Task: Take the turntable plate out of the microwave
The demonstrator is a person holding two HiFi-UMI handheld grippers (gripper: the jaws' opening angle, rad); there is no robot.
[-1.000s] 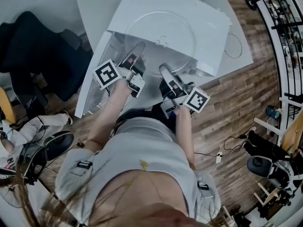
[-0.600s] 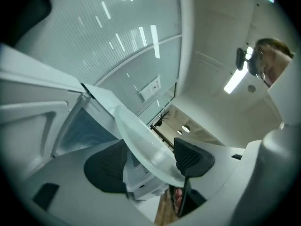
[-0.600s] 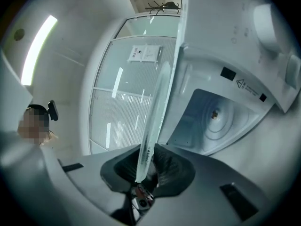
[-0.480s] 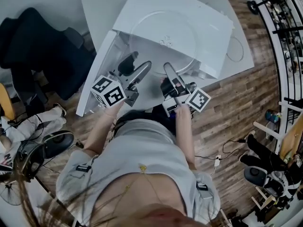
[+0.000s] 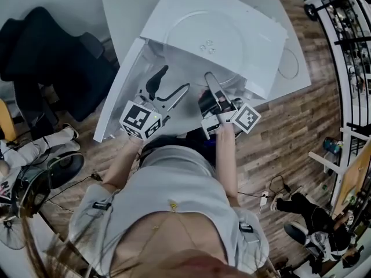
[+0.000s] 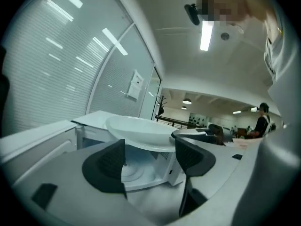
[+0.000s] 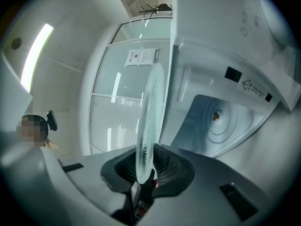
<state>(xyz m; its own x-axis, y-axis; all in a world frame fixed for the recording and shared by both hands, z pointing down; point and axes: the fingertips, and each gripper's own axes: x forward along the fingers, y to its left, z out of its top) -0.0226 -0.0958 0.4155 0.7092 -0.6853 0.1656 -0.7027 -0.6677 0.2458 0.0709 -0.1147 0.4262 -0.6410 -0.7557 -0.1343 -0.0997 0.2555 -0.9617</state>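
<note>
The clear glass turntable plate (image 5: 207, 41) hangs level in front of the white microwave (image 5: 255, 16), outside its cavity. My right gripper (image 5: 210, 81) is shut on the plate's near rim. In the right gripper view the plate (image 7: 149, 121) stands edge-on between the right gripper's (image 7: 143, 173) pads. My left gripper (image 5: 168, 83) is off the plate, to its left over the open door (image 5: 116, 100); its jaws are opening with nothing between them. In the left gripper view the plate (image 6: 141, 131) floats beyond the left gripper (image 6: 150, 161), above the bare cavity floor (image 6: 134, 171).
The microwave sits on a white table (image 5: 124, 4), its door swung out to the left. The cavity's drive hub (image 7: 216, 116) is bare. A black chair (image 5: 52, 57) stands left of the table. A cable loop (image 5: 288, 57) lies at the table's right edge.
My left gripper let go of the plate's rim, rolled over, opened wide and drew back to the left. My right gripper closed on the rim and stayed in place.
</note>
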